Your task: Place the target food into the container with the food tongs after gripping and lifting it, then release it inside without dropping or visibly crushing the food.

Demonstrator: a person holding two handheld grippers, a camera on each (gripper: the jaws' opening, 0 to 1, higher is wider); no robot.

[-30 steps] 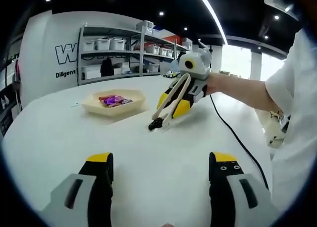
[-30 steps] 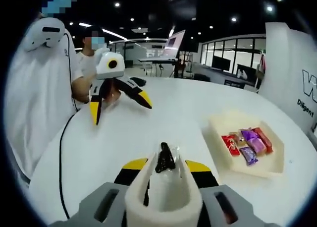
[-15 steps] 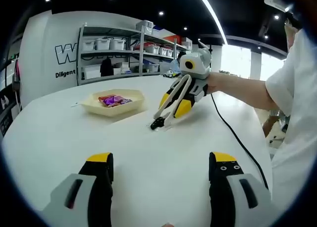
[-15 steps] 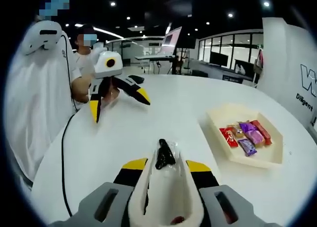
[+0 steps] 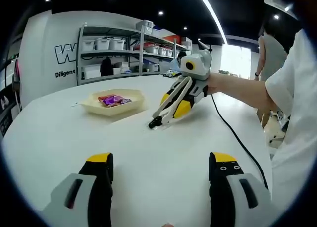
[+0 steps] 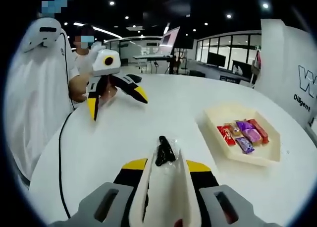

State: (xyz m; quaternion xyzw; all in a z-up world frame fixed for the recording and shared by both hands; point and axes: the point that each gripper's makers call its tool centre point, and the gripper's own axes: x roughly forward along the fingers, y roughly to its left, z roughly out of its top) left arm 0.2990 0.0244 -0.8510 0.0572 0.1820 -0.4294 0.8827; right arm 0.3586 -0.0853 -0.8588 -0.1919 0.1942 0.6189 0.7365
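1. The right gripper (image 6: 161,175) is clamping a pair of cream food tongs (image 6: 163,187) between its yellow-tipped jaws.
2. The tongs are pinching a small dark wrapped food piece (image 6: 162,151) at their tips, just above the white table (image 6: 163,113).
3. The cream container (image 6: 242,135), holding red, purple and orange wrapped snacks (image 6: 242,134), is sitting to the right, apart from the tongs.
4. The left gripper (image 5: 157,173) is hovering over the table with its jaws spread wide, gripping nothing.

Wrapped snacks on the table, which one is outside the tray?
The dark wrapped snack pinched in the tongs; the red and purple ones lie in the cream tray.
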